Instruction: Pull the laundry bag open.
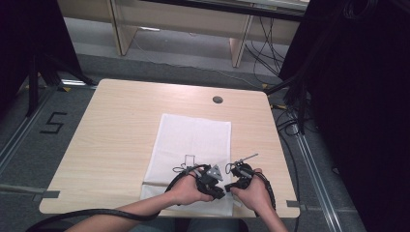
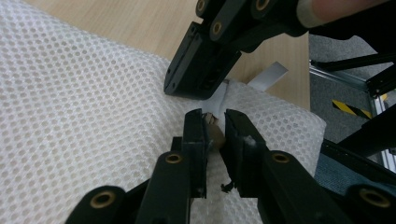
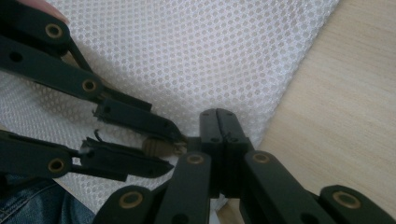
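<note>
Two hand-held black two-jaw grippers meet over the near right corner of a white honeycomb-mesh laundry bag that lies flat on the pale wooden table. In the left gripper view, the left gripper has its jaws close together with a small brownish tab, apparently the zipper pull, between them; the pads seem to press on it, though the contact is partly hidden. In the right gripper view, the right gripper has its jaws fully together, pinched at the bag's edge, most likely clamped on the mesh or the seam beside the zipper, but I cannot tell exactly what lies between the pads. From above, both hands sit side by side at the bag's near edge, grippers nearly touching. The step in hand looks like starting the zipper: one gripper anchors the fabric while the other holds the pull. The next move probably calls for drawing the pull steadily along the zipper line, keeping the anchoring grip fixed so the mesh stays taut and does not bunch. A slipping pull or cloth dragging along with it would be the main risk.
</note>
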Demonstrator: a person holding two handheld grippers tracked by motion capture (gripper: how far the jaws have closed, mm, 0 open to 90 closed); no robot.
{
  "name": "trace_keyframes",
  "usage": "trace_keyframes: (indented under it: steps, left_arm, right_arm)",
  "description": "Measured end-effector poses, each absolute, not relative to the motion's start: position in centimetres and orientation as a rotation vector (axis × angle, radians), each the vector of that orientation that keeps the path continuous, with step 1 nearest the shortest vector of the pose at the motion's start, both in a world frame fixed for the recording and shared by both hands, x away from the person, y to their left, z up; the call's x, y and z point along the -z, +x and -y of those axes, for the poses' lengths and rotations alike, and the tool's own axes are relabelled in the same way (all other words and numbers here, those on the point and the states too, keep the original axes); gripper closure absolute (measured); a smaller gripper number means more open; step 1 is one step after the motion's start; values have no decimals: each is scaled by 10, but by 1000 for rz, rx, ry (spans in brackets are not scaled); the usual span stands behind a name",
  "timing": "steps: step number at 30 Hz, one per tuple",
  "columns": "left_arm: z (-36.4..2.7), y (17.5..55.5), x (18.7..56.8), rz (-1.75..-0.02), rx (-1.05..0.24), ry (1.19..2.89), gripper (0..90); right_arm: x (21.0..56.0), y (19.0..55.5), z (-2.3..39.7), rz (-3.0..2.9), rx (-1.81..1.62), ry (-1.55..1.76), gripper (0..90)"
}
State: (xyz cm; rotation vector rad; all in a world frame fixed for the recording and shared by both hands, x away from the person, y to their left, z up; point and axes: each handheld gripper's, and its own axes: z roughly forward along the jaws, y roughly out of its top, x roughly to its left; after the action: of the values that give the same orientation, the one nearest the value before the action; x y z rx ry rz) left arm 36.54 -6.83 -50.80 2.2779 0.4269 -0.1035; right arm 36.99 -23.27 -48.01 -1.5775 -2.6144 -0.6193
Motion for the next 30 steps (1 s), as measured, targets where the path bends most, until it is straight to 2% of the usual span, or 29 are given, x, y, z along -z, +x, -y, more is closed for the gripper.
trace_keyframes:
  steps: [7, 8, 30]
  left_arm:
    - [69, 366, 506, -430, 85, 2298, 817]
    - [68, 367, 506, -428, 88, 2301, 864]
    - [65, 363, 498, -455, 56, 2306, 870]
  right_arm:
    - [480, 370, 233, 2615, 622, -1575, 900]
    - [480, 370, 233, 2614, 622, -1576, 900]
    - [480, 369, 229, 2683, 609, -1516, 900]
